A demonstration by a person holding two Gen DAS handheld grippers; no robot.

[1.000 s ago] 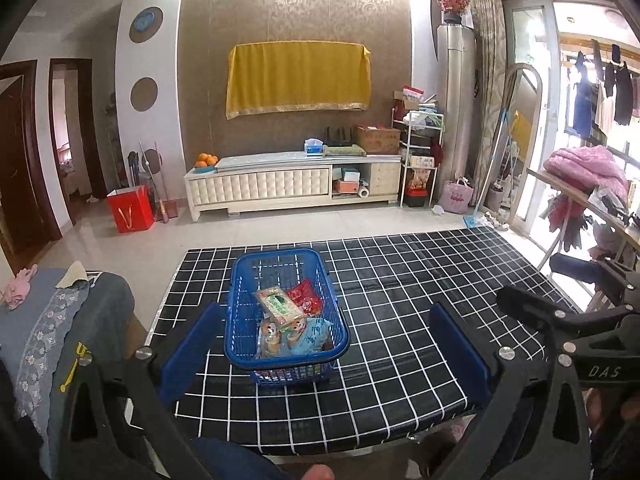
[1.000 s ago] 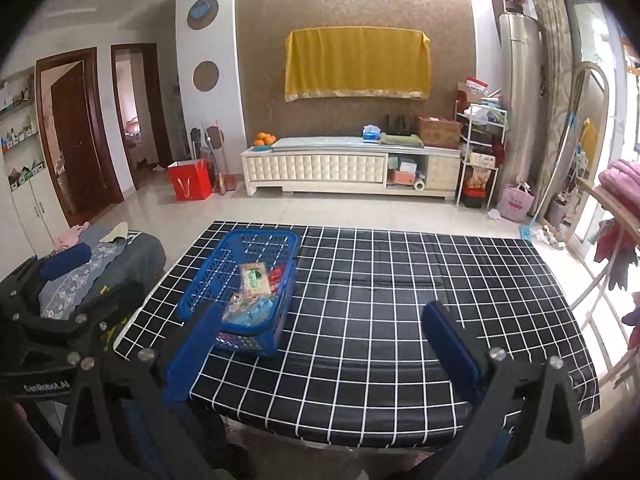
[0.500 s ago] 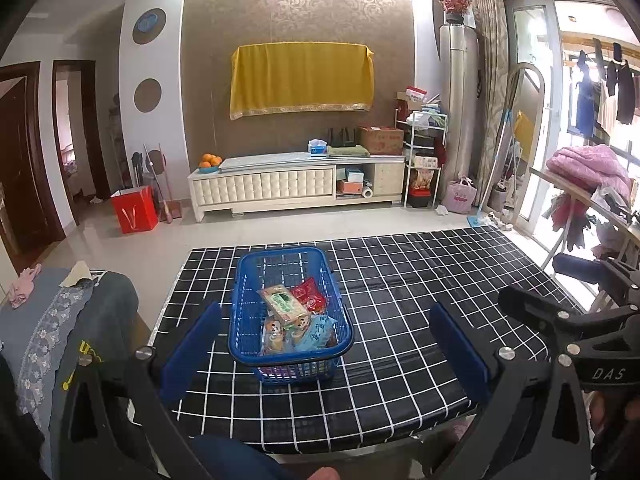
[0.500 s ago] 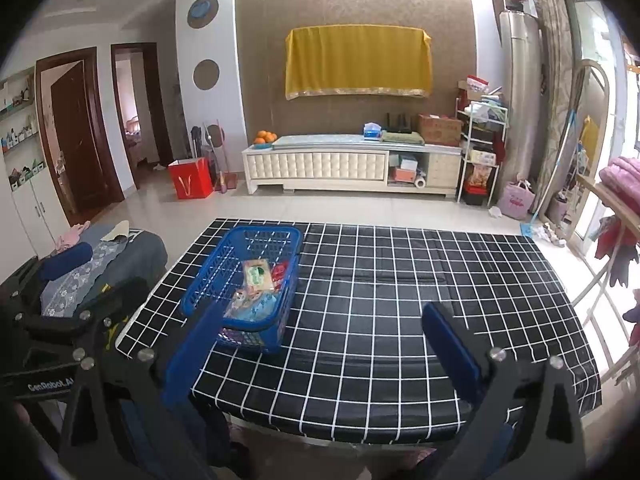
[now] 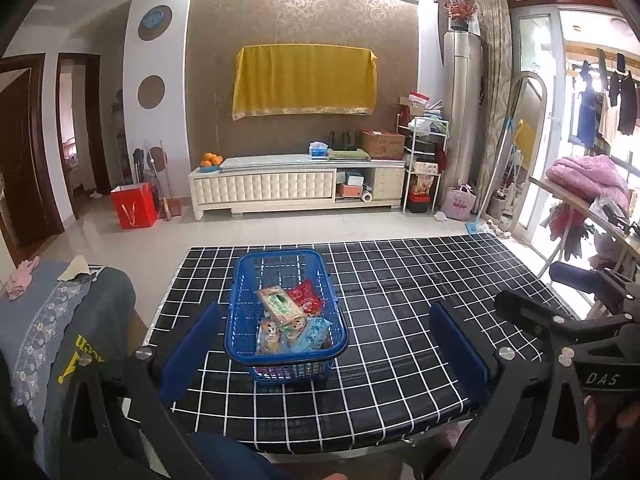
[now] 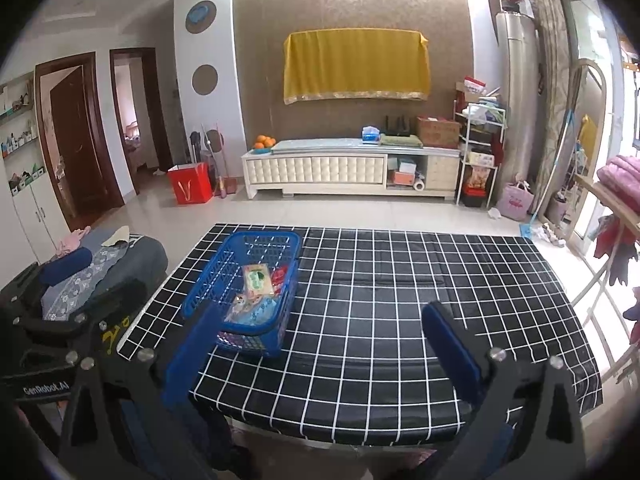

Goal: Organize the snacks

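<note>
A blue mesh basket [image 5: 280,264] stands on the black grid-patterned table [image 5: 420,280] and holds several snack packets: a green-labelled one [image 5: 280,306], a red one [image 5: 305,297] and pale blue ones [image 5: 311,334]. My left gripper [image 5: 324,344] is open and empty, held back at the table's near edge with the basket between its fingers in view. My right gripper [image 6: 320,348] is open and empty, to the right of the basket [image 6: 256,248], above the near edge of the table [image 6: 400,280].
A grey chair with folded cloth [image 5: 60,320] stands left of the table. A clothes rack with pink bedding [image 5: 588,176] is at the right. A white TV cabinet [image 5: 296,188] and a red bag [image 5: 134,206] stand across the tiled floor.
Both grippers have drifted slightly; the basket sits a little farther right in both views. Nothing was picked up or released.
</note>
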